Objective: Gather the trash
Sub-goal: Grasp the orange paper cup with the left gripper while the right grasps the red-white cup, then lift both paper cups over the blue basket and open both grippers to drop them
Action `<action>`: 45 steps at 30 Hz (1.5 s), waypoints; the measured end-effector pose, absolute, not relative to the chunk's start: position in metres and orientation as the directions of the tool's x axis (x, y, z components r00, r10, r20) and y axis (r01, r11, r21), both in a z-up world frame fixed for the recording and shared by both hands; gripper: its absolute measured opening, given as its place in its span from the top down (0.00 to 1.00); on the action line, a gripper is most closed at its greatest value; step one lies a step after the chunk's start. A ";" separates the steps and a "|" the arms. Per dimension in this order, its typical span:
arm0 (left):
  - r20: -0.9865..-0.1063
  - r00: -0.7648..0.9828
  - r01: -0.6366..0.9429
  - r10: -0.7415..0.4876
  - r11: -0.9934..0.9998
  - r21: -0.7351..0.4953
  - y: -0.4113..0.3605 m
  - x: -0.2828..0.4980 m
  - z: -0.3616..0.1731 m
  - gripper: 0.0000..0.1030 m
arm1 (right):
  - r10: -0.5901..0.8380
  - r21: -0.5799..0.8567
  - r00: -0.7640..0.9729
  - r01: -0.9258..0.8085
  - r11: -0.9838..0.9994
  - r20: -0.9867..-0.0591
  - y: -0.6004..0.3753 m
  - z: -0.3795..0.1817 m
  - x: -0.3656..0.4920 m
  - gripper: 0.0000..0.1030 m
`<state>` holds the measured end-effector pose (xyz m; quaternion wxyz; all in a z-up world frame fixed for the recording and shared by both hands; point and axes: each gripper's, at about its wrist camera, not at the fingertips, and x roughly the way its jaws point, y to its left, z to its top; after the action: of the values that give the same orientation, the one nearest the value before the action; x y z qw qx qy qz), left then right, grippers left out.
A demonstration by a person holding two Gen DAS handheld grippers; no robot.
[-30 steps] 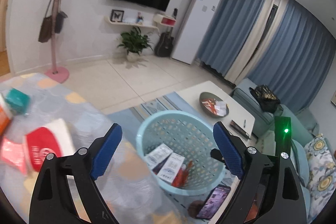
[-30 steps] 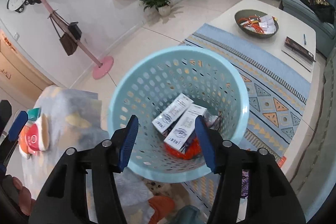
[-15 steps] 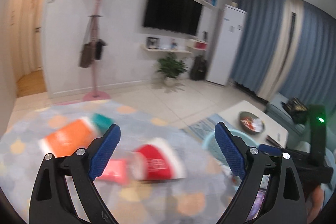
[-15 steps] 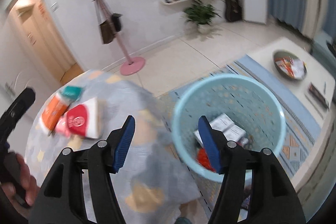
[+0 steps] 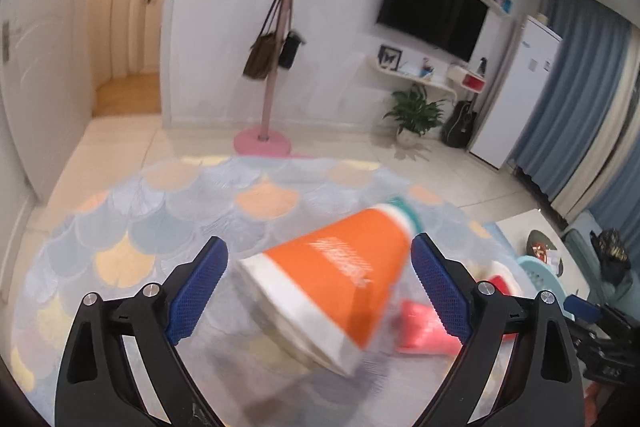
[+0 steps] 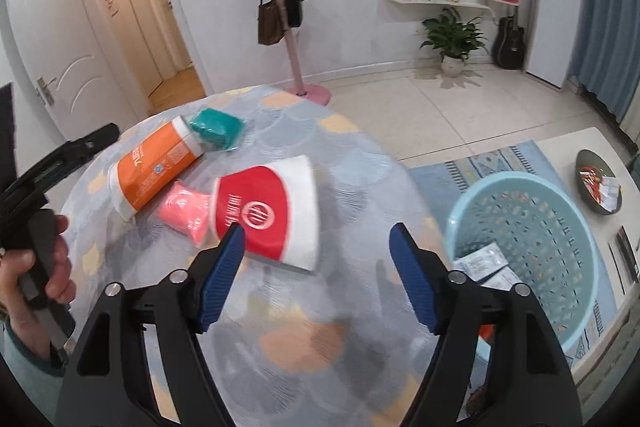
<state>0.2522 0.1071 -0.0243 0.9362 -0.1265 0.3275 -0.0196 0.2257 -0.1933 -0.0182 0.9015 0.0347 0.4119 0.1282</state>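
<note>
An orange and white paper cup (image 5: pixel 332 279) lies on its side on the round table, right in front of my open left gripper (image 5: pixel 318 287), between its fingers but not held. It also shows in the right wrist view (image 6: pixel 154 167). A red and white cup (image 6: pixel 272 213) lies just ahead of my open, empty right gripper (image 6: pixel 316 263). A pink wrapper (image 6: pixel 186 209) lies between the two cups and a teal packet (image 6: pixel 216 129) lies behind them. The light blue basket (image 6: pixel 524 251) stands on the floor to the right with a few boxes in it.
The table (image 6: pixel 340 155) has a grey and orange scale-pattern cloth. A pink coat stand (image 6: pixel 294 27) with bags stands behind it. A low white table (image 6: pixel 568 151) with a dark bowl (image 6: pixel 598 183) is at the far right, on a blue rug.
Both grippers have swung left, away from the basket and toward the table. The left one has closed in on the orange cup, the right one on the red cup.
</note>
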 end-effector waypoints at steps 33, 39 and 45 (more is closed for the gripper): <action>-0.666 0.634 0.097 -0.392 0.895 -0.435 0.119 0.305 -0.057 0.13 | 0.264 0.165 0.687 -0.208 0.964 -0.677 -0.156 -0.037 0.239 0.31; -0.706 0.621 0.149 -0.340 0.936 -0.320 0.095 0.290 -0.056 0.12 | 0.316 0.274 0.657 -0.171 0.947 -0.684 -0.176 -0.042 0.253 0.31; -0.698 0.642 0.127 -0.317 0.942 -0.310 0.086 0.271 -0.060 0.10 | 0.314 0.253 0.666 -0.190 0.948 -0.677 -0.170 -0.039 0.247 0.31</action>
<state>0.2714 0.0864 -0.0605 0.8985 -0.1169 0.4047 -0.1235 0.2475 -0.1697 -0.0392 0.9091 0.0808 0.3844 0.1387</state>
